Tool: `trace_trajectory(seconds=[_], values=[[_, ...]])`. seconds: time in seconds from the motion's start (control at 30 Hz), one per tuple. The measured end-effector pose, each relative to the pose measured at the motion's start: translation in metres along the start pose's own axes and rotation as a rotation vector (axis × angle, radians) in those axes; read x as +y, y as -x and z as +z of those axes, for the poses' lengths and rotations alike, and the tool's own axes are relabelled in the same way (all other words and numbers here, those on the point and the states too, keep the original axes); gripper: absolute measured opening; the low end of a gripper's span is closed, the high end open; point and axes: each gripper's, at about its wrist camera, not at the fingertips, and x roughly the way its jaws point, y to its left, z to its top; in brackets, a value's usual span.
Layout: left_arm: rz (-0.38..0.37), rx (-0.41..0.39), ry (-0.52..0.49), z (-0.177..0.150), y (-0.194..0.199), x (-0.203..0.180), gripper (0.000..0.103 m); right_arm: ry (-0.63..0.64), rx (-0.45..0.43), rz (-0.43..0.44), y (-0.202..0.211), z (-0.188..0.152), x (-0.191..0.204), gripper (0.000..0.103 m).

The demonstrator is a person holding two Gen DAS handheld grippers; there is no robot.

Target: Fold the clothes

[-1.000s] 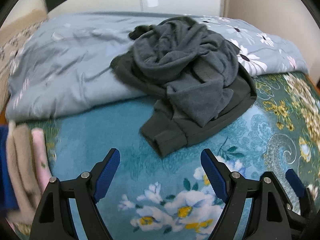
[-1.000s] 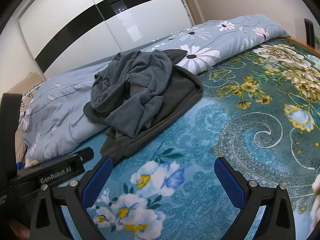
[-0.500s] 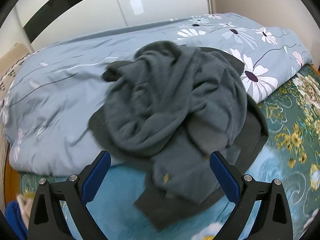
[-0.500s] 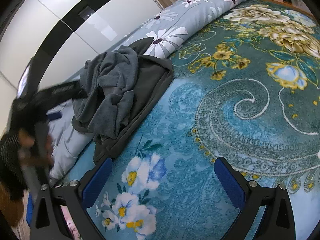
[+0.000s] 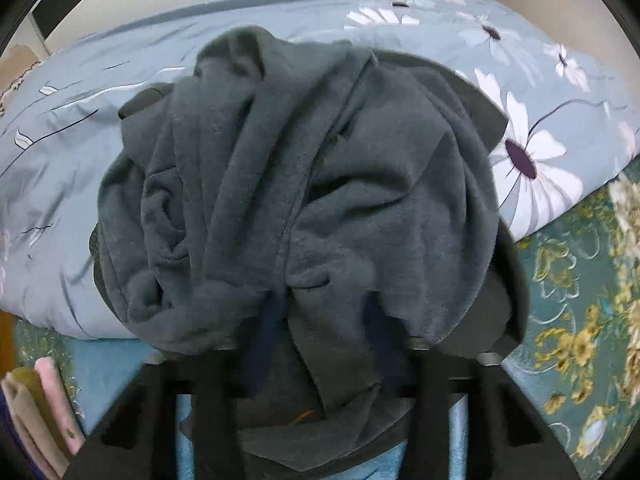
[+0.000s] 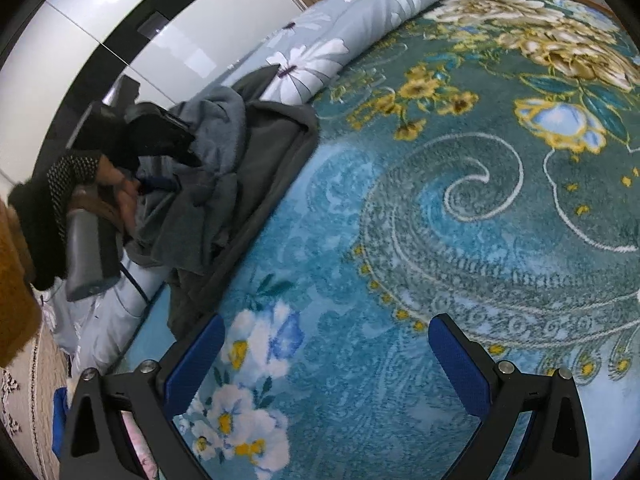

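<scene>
change: left tongs (image 5: 320, 320) now buried in the grey garment (image 5: 304, 184) — closing on a fold
right tongs (image 6: 324, 360): held wide, empty
task: first pickup underway

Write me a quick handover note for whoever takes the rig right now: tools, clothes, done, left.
Left tool: jaws closing, buried in the grey garment with a fold between them.
Right tool: open, empty, over the teal floral blanket.
Garment: crumpled, partly on the pale blue duvet.
Folded clothes lie at the left edge.
Done: nothing folded on this piece.
Left: lift, spread flat, fold.
</scene>
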Motion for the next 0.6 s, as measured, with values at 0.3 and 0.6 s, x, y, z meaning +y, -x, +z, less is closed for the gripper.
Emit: trace_trajectory(seconds=[0.3, 0.6], values=[[-0.07, -0.102, -0.192, -0.041, 0.059, 0.005, 0.01, -0.016, -0.005, -0.012, 0.006, -0.002, -0.005, 0.103], [-0.292, -0.095, -0.175, -0.148, 0.134, 0.079, 0.01, -0.047, -0.048, -0.035, 0.033, -0.004, -0.006, 0.103]])
